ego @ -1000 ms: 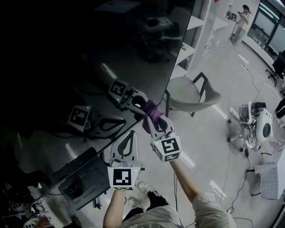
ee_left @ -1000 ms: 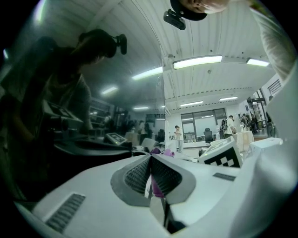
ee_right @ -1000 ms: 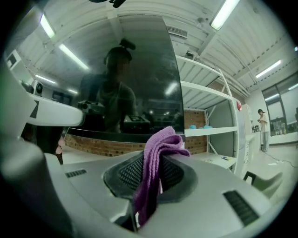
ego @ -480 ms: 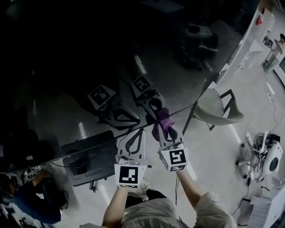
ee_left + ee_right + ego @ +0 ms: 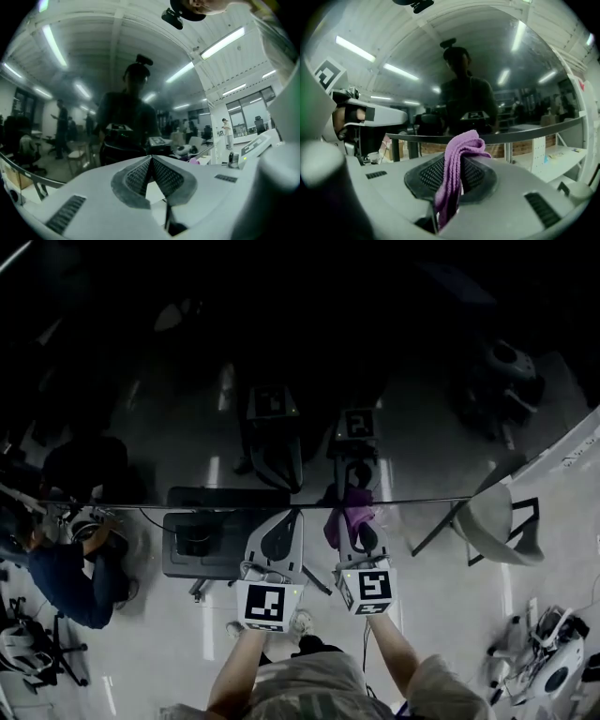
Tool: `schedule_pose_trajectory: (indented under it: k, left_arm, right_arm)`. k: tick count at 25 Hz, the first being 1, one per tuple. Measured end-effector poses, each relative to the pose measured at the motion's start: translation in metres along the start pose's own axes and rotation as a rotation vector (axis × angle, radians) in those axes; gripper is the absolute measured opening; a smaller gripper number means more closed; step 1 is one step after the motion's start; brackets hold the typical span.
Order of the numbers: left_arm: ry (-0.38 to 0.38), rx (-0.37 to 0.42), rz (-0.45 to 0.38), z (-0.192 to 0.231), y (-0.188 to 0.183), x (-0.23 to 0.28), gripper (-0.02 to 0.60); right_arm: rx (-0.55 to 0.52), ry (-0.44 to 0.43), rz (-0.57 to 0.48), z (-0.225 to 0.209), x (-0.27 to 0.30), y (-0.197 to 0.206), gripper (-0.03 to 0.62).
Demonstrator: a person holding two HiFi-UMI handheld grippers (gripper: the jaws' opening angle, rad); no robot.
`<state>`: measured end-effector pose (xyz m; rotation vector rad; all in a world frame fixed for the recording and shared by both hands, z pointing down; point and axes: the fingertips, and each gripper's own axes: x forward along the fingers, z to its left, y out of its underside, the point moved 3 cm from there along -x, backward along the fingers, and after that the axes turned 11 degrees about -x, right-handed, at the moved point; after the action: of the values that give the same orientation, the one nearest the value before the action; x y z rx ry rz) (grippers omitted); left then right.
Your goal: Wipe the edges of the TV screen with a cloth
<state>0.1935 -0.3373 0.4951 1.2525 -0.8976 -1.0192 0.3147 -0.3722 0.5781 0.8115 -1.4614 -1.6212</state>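
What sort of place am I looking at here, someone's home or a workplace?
Likely a lab or office floor, not a home: ceiling strip lights, white shelving beside the big TV screen, and a chair on a bare glossy floor.

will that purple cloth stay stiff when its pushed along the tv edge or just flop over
Probably floppy: the purple cloth folds and droops over the shut jaws of the right gripper. It looks thin and knitted, so likely light, and should bend against the TV screen rather than push back.

No legible text or numbers (only square-patterned marker cubes (image 5: 267, 605))
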Motion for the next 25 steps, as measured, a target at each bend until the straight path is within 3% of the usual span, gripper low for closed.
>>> schedule_pose_trajectory:
  k: [9, 18, 25]
  left_arm:
    - [-0.176, -0.032, 0.003, 0.072, 0.013, -0.047, 0.015]
    - [-0.238, -0.024, -0.011, 0.116, 0.008, -0.078, 0.015]
    - [-0.295, -0.051, -0.03, 0.18, 0.001, -0.119, 0.015]
  right_arm:
    - [-0.034, -0.135, -0.015, 0.077, 0.035, -0.003, 0.055]
    - [-0.047, -0.221, -0.036, 0.145, 0.059, -0.012, 0.054]
    - [-0.09, -0.263, -0.038, 0.21, 0.083, -0.022, 0.055]
